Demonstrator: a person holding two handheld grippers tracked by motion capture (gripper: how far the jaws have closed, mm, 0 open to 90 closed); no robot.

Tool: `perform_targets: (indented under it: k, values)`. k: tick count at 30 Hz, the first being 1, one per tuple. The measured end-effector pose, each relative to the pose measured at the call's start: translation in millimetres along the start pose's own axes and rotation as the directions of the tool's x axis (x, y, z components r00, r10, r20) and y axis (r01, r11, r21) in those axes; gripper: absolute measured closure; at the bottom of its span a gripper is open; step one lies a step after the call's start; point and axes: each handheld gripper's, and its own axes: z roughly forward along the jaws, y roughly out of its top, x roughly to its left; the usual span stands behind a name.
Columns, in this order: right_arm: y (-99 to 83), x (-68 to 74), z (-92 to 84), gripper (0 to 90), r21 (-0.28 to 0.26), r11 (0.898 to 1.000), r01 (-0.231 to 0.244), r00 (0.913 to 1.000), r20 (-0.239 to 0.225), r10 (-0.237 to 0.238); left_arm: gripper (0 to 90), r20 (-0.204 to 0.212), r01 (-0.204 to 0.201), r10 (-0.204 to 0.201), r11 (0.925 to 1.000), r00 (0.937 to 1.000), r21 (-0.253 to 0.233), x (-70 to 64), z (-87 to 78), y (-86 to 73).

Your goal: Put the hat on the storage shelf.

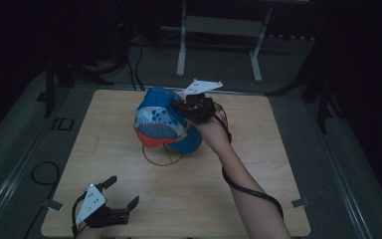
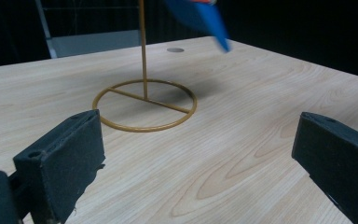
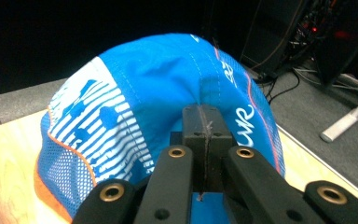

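Blue fabric cap with white striped panel and orange mesh edge [image 1: 161, 122] is up off the table, above the thin gold wire stand with a ring base [image 1: 162, 155]; whether it rests on the stand's post can't be told. In the right gripper view the cap [image 3: 168, 93] bulges around the jaws. Right gripper [image 1: 186, 107] is clenched on a pinch of the cap's blue crown fabric, jaws pressed together with the cloth between them. It sits just beyond the stand, at the cap's far-right side. Stand [image 2: 144, 105] sits on the light wooden tabletop [image 1: 194, 189], ring flat, post upright. Left gripper [image 1: 122, 194] is well short of the stand, near the table's front-left edge, jaws spread wide, nothing between them, aimed at the ring base.
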Motion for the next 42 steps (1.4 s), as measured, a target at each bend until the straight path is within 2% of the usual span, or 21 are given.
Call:
perform_targets:
  k: [2, 7, 12, 13, 21, 24, 29, 31, 32, 36, 38, 39, 42]
  values:
    - [-8.9, -4.7, 1.0, 90.0, 0.004, 1.000, -0.017, 0.9998, -0.004, 0.018, 2.6, 0.004, 0.001, -0.001, 1.0000, 1.0000, 0.001, -0.6, 0.7, -0.4]
    - [-17.8, -8.8, 4.7, 90.0, 0.001, 0.999, -0.052, 0.9982, -0.029, 0.052, 2.6, 0.008, 0.004, -0.004, 1.0000, 1.0000, 0.006, -0.5, 1.7, -1.5]
    - [-19.4, -7.5, 6.1, 85.2, -0.008, 0.998, -0.058, 0.9973, -0.044, 0.058, 2.6, 0.012, 0.003, -0.003, 1.0000, 0.9999, 0.008, -0.9, 2.0, -2.1]
    - [-19.5, -6.9, 6.4, 81.7, -0.009, 0.998, -0.058, 0.9970, -0.053, 0.057, 2.6, 0.013, 0.002, -0.002, 1.0000, 0.9999, 0.010, -0.8, 2.0, -2.4]
    - [-20.5, -5.1, 2.6, 77.0, -0.011, 0.998, -0.054, 0.9970, -0.055, 0.053, 2.6, 0.016, 0.009, -0.009, 0.9999, 0.9998, 0.007, -0.8, 1.6, -3.0]
    - [-21.7, -4.5, -0.7, 70.6, -0.013, 0.998, -0.054, 0.9973, -0.051, 0.053, 2.6, 0.019, 0.010, -0.010, 0.9999, 0.9998, 0.007, -1.0, 2.1, -3.2]
    - [-26.7, -5.5, -9.5, 51.2, -0.028, 0.998, -0.059, 0.9973, -0.046, 0.058, 2.6, 0.024, 0.015, -0.015, 0.9999, 0.9996, 0.005, -1.7, 3.0, -3.5]
    - [-28.0, -6.0, -10.8, 47.7, -0.029, 0.998, -0.058, 0.9973, -0.046, 0.057, 2.6, 0.026, 0.017, -0.017, 0.9998, 0.9995, 0.004, -1.8, 3.1, -3.6]
    - [-31.0, -6.9, -13.5, 42.9, -0.031, 0.998, -0.060, 0.9973, -0.044, 0.059, 2.6, 0.025, 0.017, -0.017, 0.9999, 0.9996, 0.005, -1.9, 3.2, -3.5]
    - [-38.0, -8.8, -18.0, 29.6, -0.028, 0.997, -0.066, 0.9958, -0.066, 0.064, 2.6, 0.023, 0.015, -0.015, 0.9999, 0.9996, 0.004, -2.5, 3.7, -3.9]
    - [-40.1, -9.2, -19.1, 28.2, -0.030, 0.997, -0.074, 0.9949, -0.072, 0.071, 2.6, 0.026, 0.017, -0.017, 0.9998, 0.9995, 0.005, -2.8, 4.1, -4.3]
    - [-44.7, -9.7, -20.8, 19.5, -0.026, 0.996, -0.081, 0.9931, -0.086, 0.079, 2.6, 0.026, 0.016, -0.016, 0.9998, 0.9995, 0.007, -3.2, 4.4, -4.5]
    - [-52.7, -7.2, -23.1, 17.2, -0.016, 0.997, -0.071, 0.9936, -0.089, 0.069, 2.6, 0.028, 0.014, -0.015, 0.9999, 0.9995, 0.009, -4.1, 5.0, -4.7]
